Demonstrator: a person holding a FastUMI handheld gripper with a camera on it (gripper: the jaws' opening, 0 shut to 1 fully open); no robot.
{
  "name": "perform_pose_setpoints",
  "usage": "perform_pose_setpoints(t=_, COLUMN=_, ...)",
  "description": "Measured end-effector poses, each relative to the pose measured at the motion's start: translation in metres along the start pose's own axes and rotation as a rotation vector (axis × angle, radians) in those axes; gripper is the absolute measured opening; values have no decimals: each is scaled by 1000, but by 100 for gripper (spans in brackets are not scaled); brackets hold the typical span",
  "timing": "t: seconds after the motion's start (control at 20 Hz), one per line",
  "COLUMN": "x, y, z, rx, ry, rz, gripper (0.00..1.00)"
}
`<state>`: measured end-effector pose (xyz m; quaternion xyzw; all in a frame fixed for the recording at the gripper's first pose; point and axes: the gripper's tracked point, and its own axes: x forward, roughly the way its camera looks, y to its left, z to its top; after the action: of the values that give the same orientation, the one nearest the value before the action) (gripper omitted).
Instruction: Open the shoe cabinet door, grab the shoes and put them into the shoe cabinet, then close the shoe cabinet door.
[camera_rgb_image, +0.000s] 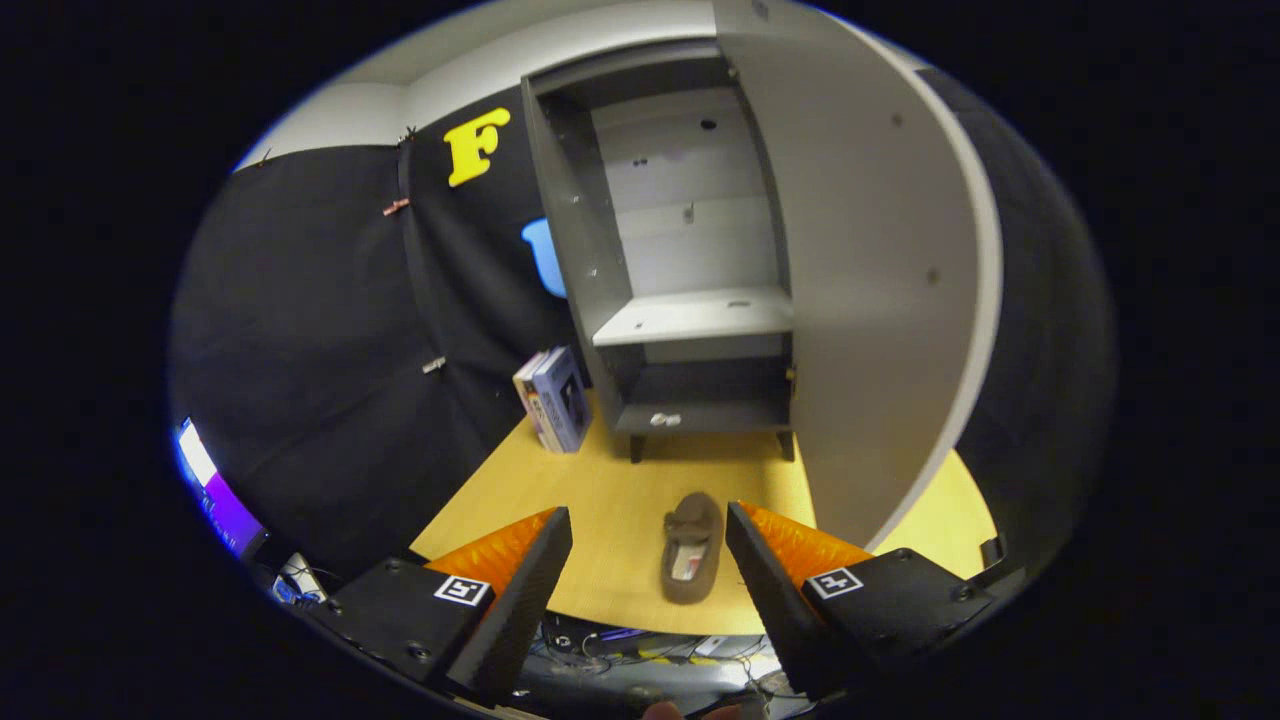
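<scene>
The grey shoe cabinet (690, 320) stands at the back of the yellow table (600, 500), its white door (880, 280) swung wide open to the right. Inside, a pale shelf (695, 315) crosses the middle, and a small white object (665, 420) lies on the dark bottom board. A brown slipper (692, 548) lies on the table in front of the cabinet, toe toward it, near the table's front edge. My gripper (648, 530) is open above the front edge; the slipper sits between the two fingertips, closer to the right finger (765, 560), and neither finger touches it.
Some boxes or books (552, 398) lean against the cabinet's left side on the table. Cables and clutter (650, 650) lie below the table's front edge. A lit screen (215, 490) glows far left. The open door's edge reaches down close to my right finger.
</scene>
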<state>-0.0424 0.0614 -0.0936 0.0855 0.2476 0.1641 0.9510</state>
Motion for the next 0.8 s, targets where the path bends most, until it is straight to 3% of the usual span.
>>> perform_pose_setpoints(t=0.35, x=138, y=6, z=-104, rx=-38, ry=205, rz=-23, gripper=99)
perform_pose_setpoints(t=0.8, x=262, y=-26, z=-208, rx=-4, ry=358, rz=-120, gripper=99)
